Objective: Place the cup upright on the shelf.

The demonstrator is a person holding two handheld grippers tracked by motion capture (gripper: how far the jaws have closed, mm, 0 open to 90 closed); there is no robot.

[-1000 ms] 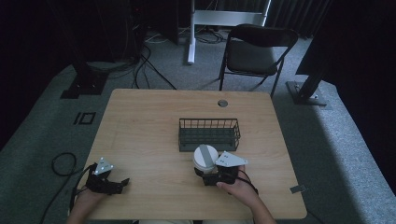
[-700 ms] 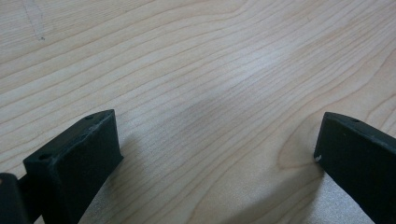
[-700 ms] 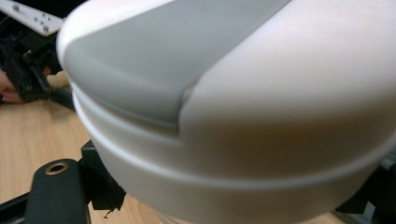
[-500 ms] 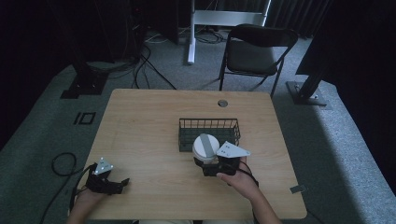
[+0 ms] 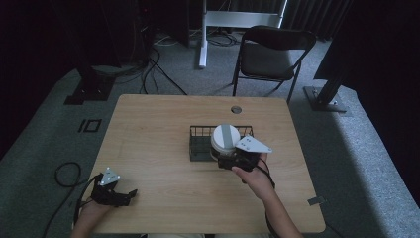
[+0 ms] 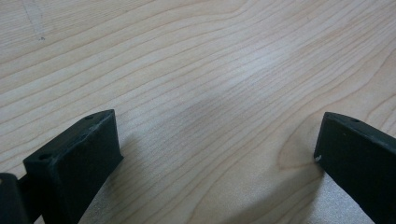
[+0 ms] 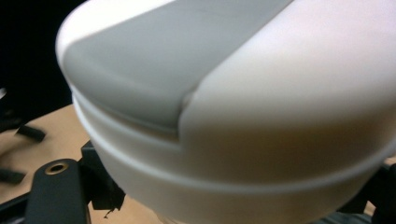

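Table: a pale wooden table (image 5: pixel 163 124) carries everything; a small round grommet (image 5: pixel 236 109) sits near its far edge.
Basket: a black wire basket (image 5: pixel 200 147), rectangular and shallow, stands right of the table's middle.
Container: a round white container with a grey band across its lid (image 5: pixel 225 139) hangs at the basket's near right corner, partly over the rim; whether it touches the wire I cannot tell.
Right gripper: the right gripper (image 5: pixel 233 161) is clamped on the container's lower body, jaws dark on either side of it in the right gripper view (image 7: pixel 261 140). The right hand (image 5: pixel 255 173) holds it up from the table's near side.
Left gripper: the left gripper (image 5: pixel 116 196) rests at the table's near left corner, jaws spread wide over bare wood, holding nothing (image 6: pixel 219 154).
Likely step: lowering the container into the basket, I'd judge.
Risk: the container's base may catch the basket's near rim and tip or shove the light basket along the table.
Risk: the smooth rounded wall, gripped low, could slip or swing if the hand tilts.
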